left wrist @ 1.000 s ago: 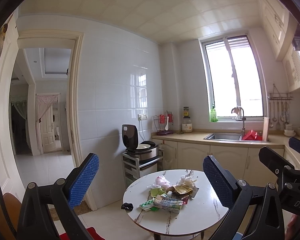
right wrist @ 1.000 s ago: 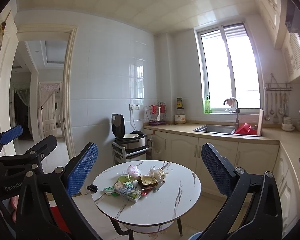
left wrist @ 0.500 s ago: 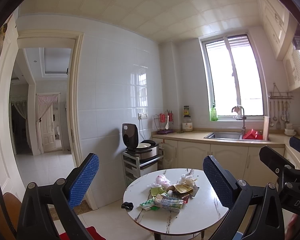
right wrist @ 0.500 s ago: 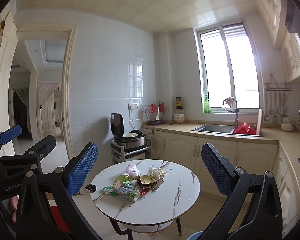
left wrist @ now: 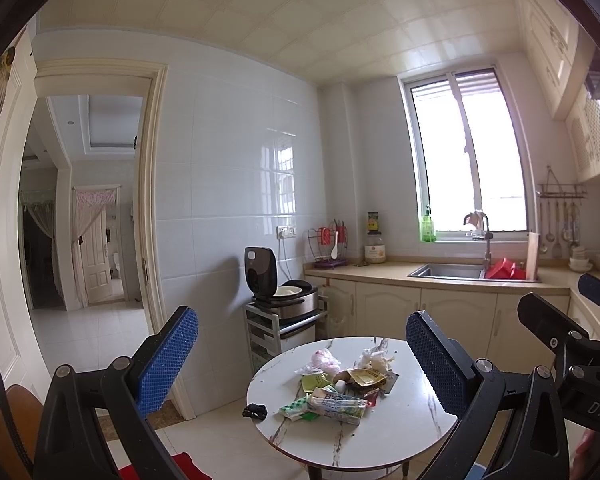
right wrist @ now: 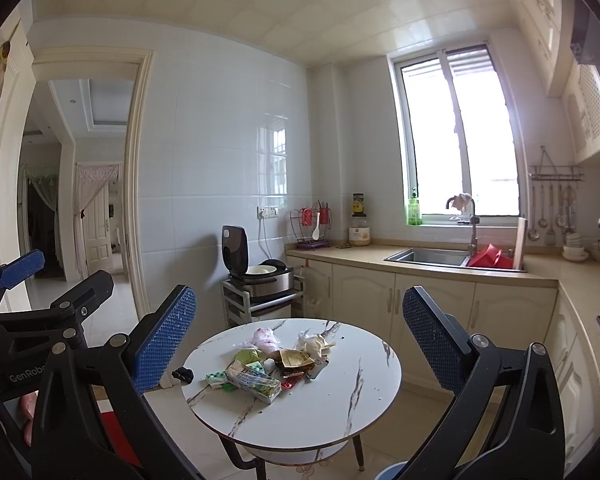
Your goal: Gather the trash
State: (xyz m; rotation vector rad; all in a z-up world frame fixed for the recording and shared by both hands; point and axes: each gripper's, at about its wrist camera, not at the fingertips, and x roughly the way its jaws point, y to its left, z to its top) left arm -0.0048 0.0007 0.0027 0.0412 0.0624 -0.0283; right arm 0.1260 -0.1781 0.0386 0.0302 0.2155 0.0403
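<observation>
A pile of trash lies on a round white marble table: wrappers, a long carton, a pink bag, crumpled tissue. The table also shows in the right wrist view. My left gripper is open and empty, held well back from the table. My right gripper is open and empty, also well back. The right gripper shows at the right edge of the left wrist view, and the left gripper at the left edge of the right wrist view.
A small black object lies on the floor left of the table. A rice cooker on a cart stands by the tiled wall. A counter with a sink runs along the back. A doorway opens at the left. A blue bin rim shows below.
Both views have shifted very slightly. The table and trash sit almost where they were; both grippers stay open.
</observation>
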